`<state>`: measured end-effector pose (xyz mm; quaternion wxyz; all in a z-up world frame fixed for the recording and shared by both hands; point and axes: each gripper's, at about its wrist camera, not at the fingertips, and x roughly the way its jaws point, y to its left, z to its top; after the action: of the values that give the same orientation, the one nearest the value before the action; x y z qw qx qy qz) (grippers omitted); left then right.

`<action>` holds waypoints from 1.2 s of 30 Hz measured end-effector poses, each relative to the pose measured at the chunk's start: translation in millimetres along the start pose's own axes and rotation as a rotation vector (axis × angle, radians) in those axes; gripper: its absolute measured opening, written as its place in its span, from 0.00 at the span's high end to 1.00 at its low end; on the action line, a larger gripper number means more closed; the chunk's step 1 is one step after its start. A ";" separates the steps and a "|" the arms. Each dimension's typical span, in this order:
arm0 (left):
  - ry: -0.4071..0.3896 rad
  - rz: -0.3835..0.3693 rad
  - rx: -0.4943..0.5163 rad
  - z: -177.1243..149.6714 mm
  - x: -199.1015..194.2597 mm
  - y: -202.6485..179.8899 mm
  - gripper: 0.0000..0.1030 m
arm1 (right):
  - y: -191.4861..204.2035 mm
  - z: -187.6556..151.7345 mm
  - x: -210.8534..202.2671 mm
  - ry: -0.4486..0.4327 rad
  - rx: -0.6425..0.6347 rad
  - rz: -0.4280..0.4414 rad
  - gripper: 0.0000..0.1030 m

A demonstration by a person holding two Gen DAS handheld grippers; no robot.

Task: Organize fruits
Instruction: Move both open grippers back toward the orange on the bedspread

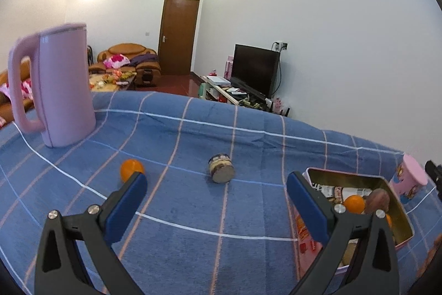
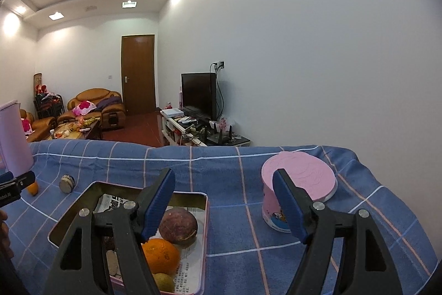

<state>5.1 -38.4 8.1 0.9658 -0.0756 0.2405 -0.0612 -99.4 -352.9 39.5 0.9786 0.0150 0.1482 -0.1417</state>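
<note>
Loose fruit: one small round orange [image 1: 130,169] with smooth, glossy skin, lying on the blue checked woven cloth [image 1: 193,212]. It sits just beyond the tip of the left-hand finger of the left gripper [image 1: 216,185], so ahead and to the left of the jaw gap; being a ball, it has no long axis to line up with. The left gripper is plainly the nearer one. Its blue-padded jaws stand wide apart and empty.

Destination: a rectangular pink-sided metal tin with gold lining [image 2: 203,214], paper-lined, directly under the left finger of the right gripper [image 2: 223,191], whose jaws are parted with nothing between them. It holds a pebbly orange [image 2: 161,253] and a dull purple-brown round fruit [image 2: 178,226].

Bystanders: a small glass jar on its side [image 1: 221,167]; a tall matte lilac kettle [image 1: 60,85]; a pink lidded tub [image 2: 298,190].
</note>
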 end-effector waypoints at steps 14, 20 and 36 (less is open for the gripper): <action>-0.059 0.054 0.107 -2.2 -9.3 -17.4 0.00 | 1.5 0.0 -20.8 -0.122 0.002 -0.113 0.17; -0.021 0.068 0.150 -7.9 -17.4 -10.0 0.00 | 0.0 -2.1 -26.8 -0.129 0.053 -0.118 0.17; -0.072 0.206 0.166 9.6 -41.5 68.5 0.00 | 100.3 -9.5 -34.8 0.001 0.029 0.075 0.17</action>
<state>-21.2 36.3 23.3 0.9778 0.0274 0.2064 0.0215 -105.8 -246.4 39.4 0.9829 0.0346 0.1461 -0.1068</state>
